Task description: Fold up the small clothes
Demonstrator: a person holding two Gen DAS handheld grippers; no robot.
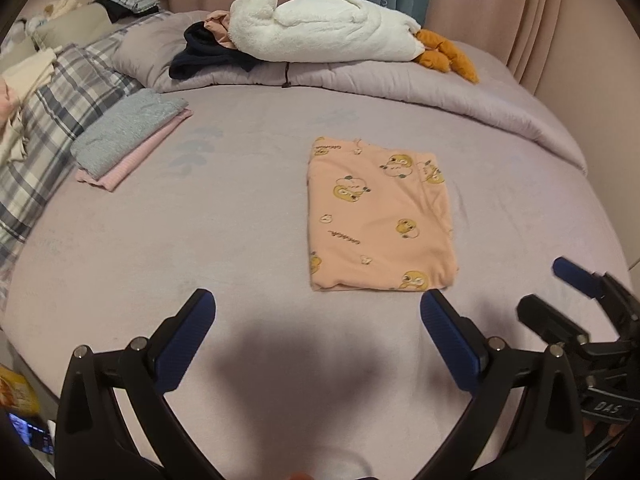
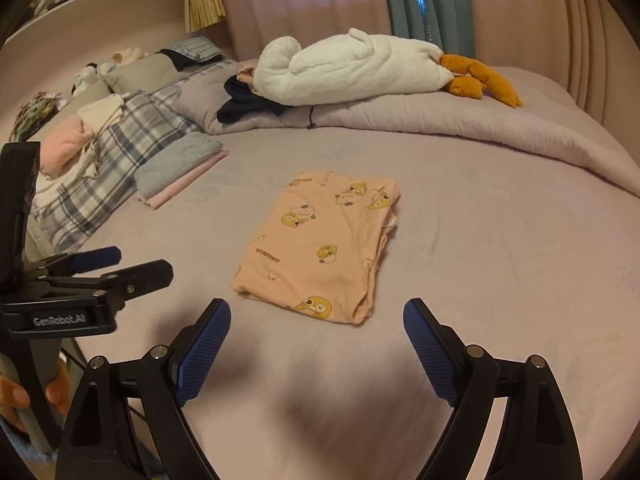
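Grippers: our left gripper (image 1: 316, 332) and right gripper (image 2: 316, 344) gape, holding nothing
Garment: peach duck-print garment (image 1: 380, 220) mid-bed; we pinch its near corners evenly

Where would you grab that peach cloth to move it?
Probably at the near edge of the peach cloth, one corner per gripper, coming in low from the front. It lies flat, folded into a rectangle, and that edge faces the open left gripper and right gripper. The right side shows loose layers, so pinching there might undo the fold.

folded peach garment (image 1: 380, 216) lies flat beyond the open left gripper (image 1: 318, 338).
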